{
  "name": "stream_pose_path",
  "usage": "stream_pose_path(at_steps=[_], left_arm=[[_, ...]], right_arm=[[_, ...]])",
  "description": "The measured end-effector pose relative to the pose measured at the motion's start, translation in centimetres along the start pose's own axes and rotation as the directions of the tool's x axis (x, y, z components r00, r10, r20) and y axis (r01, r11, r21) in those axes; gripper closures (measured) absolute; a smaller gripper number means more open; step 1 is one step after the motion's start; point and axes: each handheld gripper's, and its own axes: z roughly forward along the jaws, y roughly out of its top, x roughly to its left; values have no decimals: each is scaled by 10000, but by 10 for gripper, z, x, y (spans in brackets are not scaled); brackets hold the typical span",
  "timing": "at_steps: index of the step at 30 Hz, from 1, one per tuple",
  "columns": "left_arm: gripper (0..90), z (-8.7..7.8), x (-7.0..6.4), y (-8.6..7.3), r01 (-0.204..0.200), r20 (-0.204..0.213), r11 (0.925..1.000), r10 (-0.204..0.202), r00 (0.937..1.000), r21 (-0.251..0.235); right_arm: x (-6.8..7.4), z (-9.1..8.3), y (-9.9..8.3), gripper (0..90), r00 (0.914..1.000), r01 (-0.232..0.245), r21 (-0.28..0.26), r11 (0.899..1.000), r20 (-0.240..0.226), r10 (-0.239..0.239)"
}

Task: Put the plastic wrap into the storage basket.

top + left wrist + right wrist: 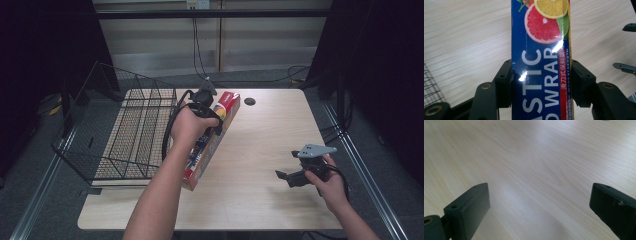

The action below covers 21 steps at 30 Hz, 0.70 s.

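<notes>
Long wrap box (212,137) lying on the table (270,150) just beside the wire basket (130,130), left gripper (541,82) squeezing both its sides, right gripper (539,202) wide open, holding nothing, well apart

my left gripper (541,82) is matt black plastic: two blocky jaw pads, each with a small screw hole, hinged on flat arms with brass-coloured rivets. in the high view a thick black cable loops from it, and a grey three-cornered plate sits on top. my right gripper (541,207) has the same black rectangular pads, slightly scuffed, one with a small hole near its edge, and a pale grey three-cornered plate with small holes. my forearms are bare, no sleeves.
</notes>
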Motion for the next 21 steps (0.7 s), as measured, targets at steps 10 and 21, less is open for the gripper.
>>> stream_pose_path(at_steps=[10, 21], left_arm=[[451, -22, 14, 2, 377, -207, 9991, -381, 9991, -171], [450, -39, 29, 1, 841, -450, 9962, -850, 9954, -222]], right_arm=[[1, 0, 0, 26, 10000, 56, 47, 10000, -66, -55], [1, 0, 0, 26, 9999, 118, 33, 9999, 7, -118]])
